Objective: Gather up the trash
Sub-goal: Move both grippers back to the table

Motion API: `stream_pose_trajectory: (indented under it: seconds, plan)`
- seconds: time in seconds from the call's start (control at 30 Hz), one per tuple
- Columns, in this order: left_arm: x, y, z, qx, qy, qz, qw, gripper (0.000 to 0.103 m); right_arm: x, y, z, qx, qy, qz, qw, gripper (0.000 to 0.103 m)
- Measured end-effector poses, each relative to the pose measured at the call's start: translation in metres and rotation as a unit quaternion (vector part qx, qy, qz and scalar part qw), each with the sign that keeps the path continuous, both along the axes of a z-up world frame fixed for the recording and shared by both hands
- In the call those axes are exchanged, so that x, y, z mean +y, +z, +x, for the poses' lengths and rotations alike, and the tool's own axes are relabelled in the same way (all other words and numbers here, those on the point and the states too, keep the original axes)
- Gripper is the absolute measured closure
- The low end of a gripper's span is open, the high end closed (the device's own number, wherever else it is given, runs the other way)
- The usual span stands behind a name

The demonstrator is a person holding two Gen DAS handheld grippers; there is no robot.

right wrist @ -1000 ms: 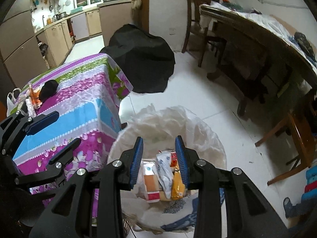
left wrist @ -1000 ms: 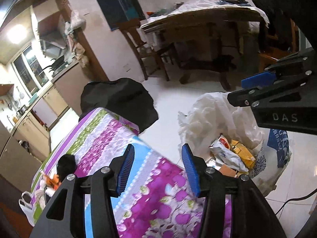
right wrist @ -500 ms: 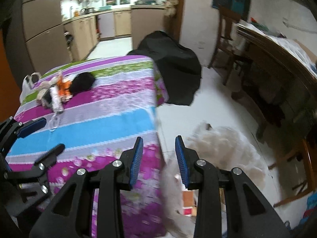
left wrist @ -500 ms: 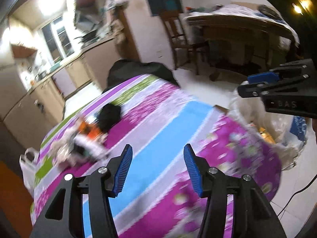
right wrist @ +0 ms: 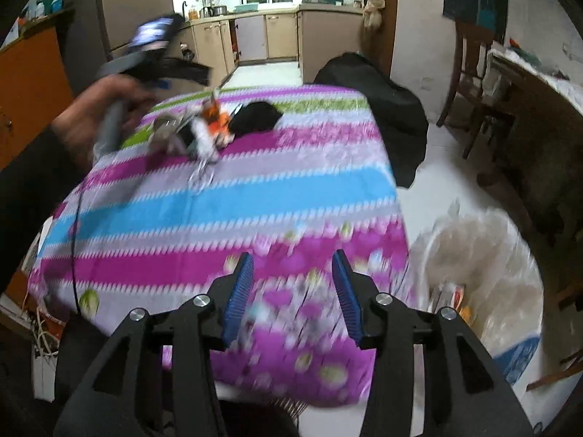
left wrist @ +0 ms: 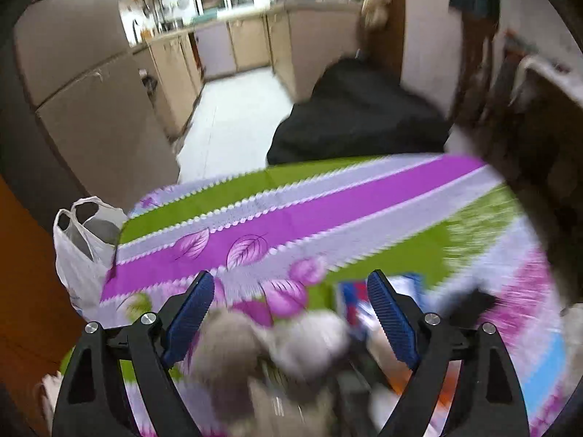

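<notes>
The left gripper [left wrist: 288,313] is hanging low over the pile of trash [left wrist: 291,342] on the striped tablecloth [left wrist: 291,218], its jaws spread wide with the blurred, crumpled wrappers lying between and beneath them; whether the blue pads [left wrist: 390,313] are touching anything cannot be told. The right gripper [right wrist: 293,291] is hovering over the near edge of the table, jaws parted and holding nothing. The trash bag [right wrist: 484,266] is sitting on the floor just beside the table, with wrappers inside.
</notes>
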State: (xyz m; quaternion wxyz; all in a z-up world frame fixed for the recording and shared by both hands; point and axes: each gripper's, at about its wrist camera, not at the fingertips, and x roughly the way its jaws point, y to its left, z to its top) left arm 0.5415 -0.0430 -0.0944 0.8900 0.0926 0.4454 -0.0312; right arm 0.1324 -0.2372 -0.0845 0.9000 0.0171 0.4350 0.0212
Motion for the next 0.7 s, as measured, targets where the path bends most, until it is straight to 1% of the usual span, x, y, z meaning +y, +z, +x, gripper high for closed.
stream_pose_trajectory:
  seconds: [0.03,0.07,0.1,0.13,0.17,0.2,0.23,0.3,0.33,0.4,0.43,0.47,0.53,0.57,0.63,0.67,0.7]
  plan:
    - [-0.003,-0.015,0.013,0.022,0.007,0.012,0.9997,0.017,-0.002,-0.005,-0.007,0.007,-0.003,0.004,1.0,0.059]
    - [-0.005,-0.028,0.018,0.041,0.005,0.014,0.999,0.017,-0.004,-0.009,-0.012,0.014,-0.007,0.007,1.0,0.059]
    - [-0.004,-0.028,0.014,0.02,0.01,0.011,0.9997,0.017,-0.008,-0.013,-0.016,0.02,-0.013,0.008,1.0,0.059]
    - [-0.005,-0.029,0.01,0.023,0.01,0.013,0.9996,0.017,-0.012,-0.016,-0.019,0.023,-0.018,0.01,1.0,0.059]
    - [-0.004,-0.028,0.003,0.032,0.002,-0.006,0.9995,0.017,-0.019,-0.021,-0.021,0.027,-0.027,0.014,0.999,0.059]
    - [-0.004,-0.029,-0.005,0.051,-0.011,-0.035,0.9981,0.018,-0.022,-0.024,-0.021,0.028,-0.033,0.018,0.999,0.059]
    - [-0.004,-0.03,-0.024,0.063,-0.034,-0.061,0.9956,0.018,-0.028,-0.027,-0.022,0.029,-0.041,0.024,0.998,0.059]
    - [-0.011,-0.029,-0.056,0.052,-0.072,-0.046,0.995,0.018,-0.033,-0.034,-0.021,0.03,-0.052,0.036,0.998,0.059]
    - [-0.011,-0.028,-0.081,0.047,-0.093,-0.046,0.9935,0.018,-0.033,-0.036,-0.023,0.028,-0.054,0.04,0.997,0.059]
    - [-0.011,-0.028,-0.117,0.049,-0.118,-0.052,0.9905,0.018,-0.029,-0.036,-0.025,0.022,-0.047,0.045,0.998,0.059]
    - [-0.007,-0.025,-0.142,0.057,-0.13,-0.069,0.9875,0.018,-0.026,-0.036,-0.025,0.018,-0.044,0.043,0.998,0.059]
    - [-0.002,-0.023,-0.158,0.054,-0.131,-0.078,0.9869,0.018,-0.023,-0.035,-0.025,0.013,-0.039,0.041,0.998,0.059]
    - [0.012,-0.008,-0.197,0.015,-0.114,-0.095,0.9889,0.018,-0.015,-0.033,-0.026,0.001,-0.026,0.035,0.999,0.058]
    - [0.02,0.001,-0.213,0.001,-0.116,-0.11,0.9871,0.018,-0.012,-0.032,-0.026,-0.004,-0.02,0.032,0.999,0.058]
    - [0.04,0.016,-0.25,-0.025,-0.139,-0.146,0.9792,0.018,-0.005,-0.029,-0.026,-0.015,-0.009,0.034,0.999,0.053]
    - [0.044,0.02,-0.263,-0.035,-0.142,-0.146,0.9785,0.017,-0.002,-0.028,-0.024,-0.02,-0.003,0.037,0.999,0.052]
    - [0.053,0.023,-0.281,-0.049,-0.142,-0.135,0.9794,0.016,0.001,-0.026,-0.02,-0.025,0.006,0.039,0.999,0.051]
